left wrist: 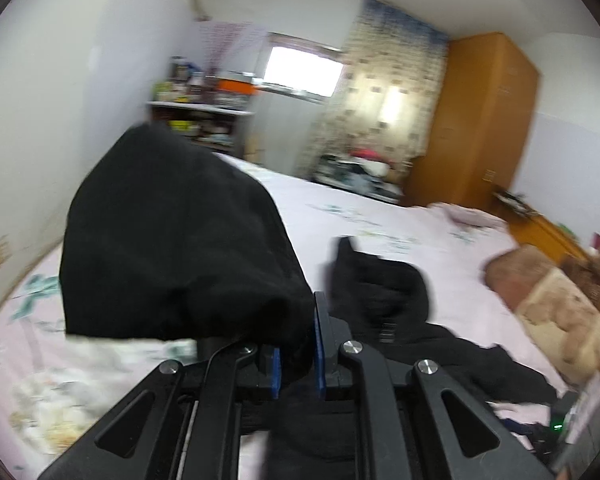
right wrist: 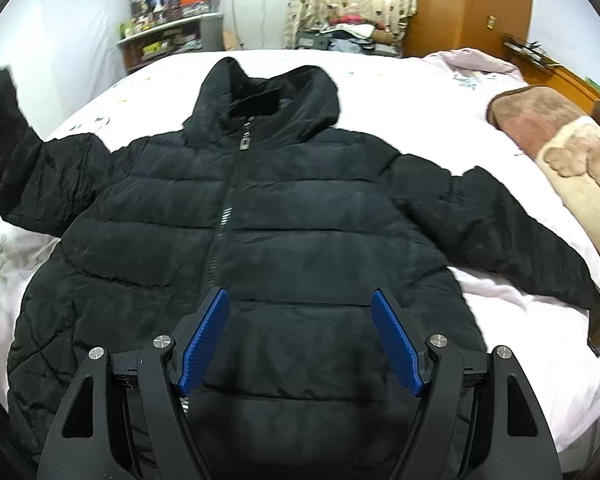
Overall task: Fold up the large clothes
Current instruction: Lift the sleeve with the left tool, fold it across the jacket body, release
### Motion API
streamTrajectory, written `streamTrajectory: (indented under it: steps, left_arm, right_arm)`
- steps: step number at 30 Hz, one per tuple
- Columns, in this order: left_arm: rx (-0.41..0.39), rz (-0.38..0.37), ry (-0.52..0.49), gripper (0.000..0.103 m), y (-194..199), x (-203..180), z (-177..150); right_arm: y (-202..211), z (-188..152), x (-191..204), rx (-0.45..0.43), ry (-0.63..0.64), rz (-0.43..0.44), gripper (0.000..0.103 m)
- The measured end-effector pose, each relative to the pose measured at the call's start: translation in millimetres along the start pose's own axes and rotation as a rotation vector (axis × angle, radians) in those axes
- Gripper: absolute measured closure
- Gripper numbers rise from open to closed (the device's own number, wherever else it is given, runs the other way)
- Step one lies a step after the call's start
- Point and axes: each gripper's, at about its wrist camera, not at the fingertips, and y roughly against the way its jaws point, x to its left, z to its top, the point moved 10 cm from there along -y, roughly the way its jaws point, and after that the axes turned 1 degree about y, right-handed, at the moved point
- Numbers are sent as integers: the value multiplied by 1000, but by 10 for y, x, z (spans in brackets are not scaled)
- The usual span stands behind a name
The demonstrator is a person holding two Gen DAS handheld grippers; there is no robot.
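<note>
A black quilted puffer jacket with a hood lies face up, zipped, across a bed covered with a pale pink flowered sheet, its hood toward the far side of the bed. In the right wrist view the sleeve at the picture's right stretches out flat over the sheet, while the sleeve at the picture's left is raised off the bed, its cuff up near the frame edge. The left gripper has its blue-padded jaws clamped on black fabric of that sleeve, which bulges up and to the left of them in a blurred picture. The right gripper hovers above the jacket's lower front with its jaws wide apart and nothing between them. A brown and cream plush blanket lies near the bed's right edge.
</note>
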Motion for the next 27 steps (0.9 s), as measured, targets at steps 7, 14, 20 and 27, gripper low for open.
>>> streamTrajectory:
  steps: [7,14,20,27]
  left_arm:
    - [107,-211,-77,91,-392,-1087,-362]
    - [271,-335,-145,91,-924,-1865,-1104]
    - [414,-358,-174,89,-1280,-2111,-1667]
    - [498,-461,-78,34,-1258,-2179,-1744]
  right_arm:
    - [51,-56,-372,-8,-101,11,29]
    - [49,-198,-693,1,-157,22,29]
    - [-21,-318,-885,29,-198,40,29]
    - [-156,-282,-877,43,-238,83,29]
